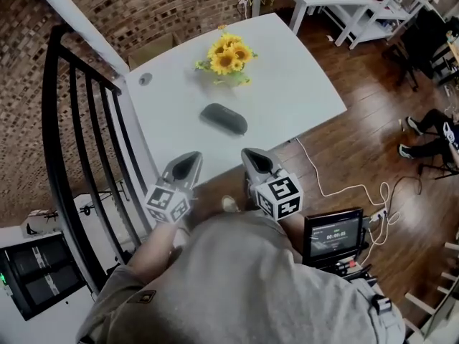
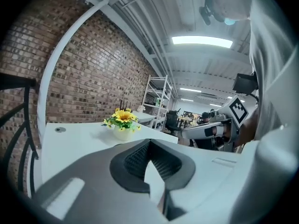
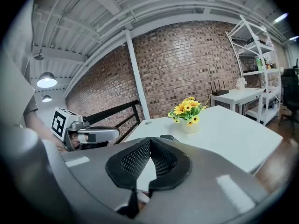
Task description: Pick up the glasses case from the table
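One glasses case [image 1: 224, 118]; screen [image 1: 333, 233] perhaps timer.

The left tool [image 1: 186, 164] and right tool [image 1: 255, 160] stand closed.

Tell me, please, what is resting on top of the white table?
A dark glasses case, a pot of yellow sunflowers and a small round grey disc near the corner. From above, the blooms cover most of the pot. Anything under the case is hidden.
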`<state>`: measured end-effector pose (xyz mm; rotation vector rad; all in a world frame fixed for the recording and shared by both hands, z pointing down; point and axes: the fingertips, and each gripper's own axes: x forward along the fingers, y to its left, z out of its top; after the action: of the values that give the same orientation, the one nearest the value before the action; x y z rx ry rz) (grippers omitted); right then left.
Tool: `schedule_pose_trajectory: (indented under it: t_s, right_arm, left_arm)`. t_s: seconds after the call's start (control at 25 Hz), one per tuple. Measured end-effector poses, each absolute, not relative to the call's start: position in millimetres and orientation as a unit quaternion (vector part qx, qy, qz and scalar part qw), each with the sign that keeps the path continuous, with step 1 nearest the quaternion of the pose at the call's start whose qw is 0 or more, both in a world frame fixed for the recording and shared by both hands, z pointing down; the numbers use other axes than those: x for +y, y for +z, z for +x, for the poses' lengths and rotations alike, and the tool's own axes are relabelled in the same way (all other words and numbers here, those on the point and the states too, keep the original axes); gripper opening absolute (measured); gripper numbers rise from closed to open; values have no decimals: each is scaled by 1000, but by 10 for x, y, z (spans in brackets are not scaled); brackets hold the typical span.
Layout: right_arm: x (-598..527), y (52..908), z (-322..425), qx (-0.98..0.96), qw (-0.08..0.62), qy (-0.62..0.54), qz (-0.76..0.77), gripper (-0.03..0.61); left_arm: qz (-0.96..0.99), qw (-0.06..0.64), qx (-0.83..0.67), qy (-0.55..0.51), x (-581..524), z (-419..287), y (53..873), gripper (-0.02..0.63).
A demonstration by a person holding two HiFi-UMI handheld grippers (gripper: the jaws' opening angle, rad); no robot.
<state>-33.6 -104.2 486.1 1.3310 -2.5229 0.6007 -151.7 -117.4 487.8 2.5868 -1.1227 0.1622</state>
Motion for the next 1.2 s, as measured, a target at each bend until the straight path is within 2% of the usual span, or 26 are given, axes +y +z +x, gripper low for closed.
schedule_pose_trajectory:
  t_s: [0.4,0.84,1.2]
  right_arm:
    - [-1771,4977,-92,-856,104,213,460,14]
    - [-2222,5199,259,-843,105,240,471,14]
    - [-2384,5357,429,-827,104,268,483,14]
  left_arm:
    - [935,64,-298,182,-1784,-1138,5217,5]
    - [930,-36,-154,331,-2182,-744,5764,241]
    - [901,-95,-59,420,-2446,-700,6097,341]
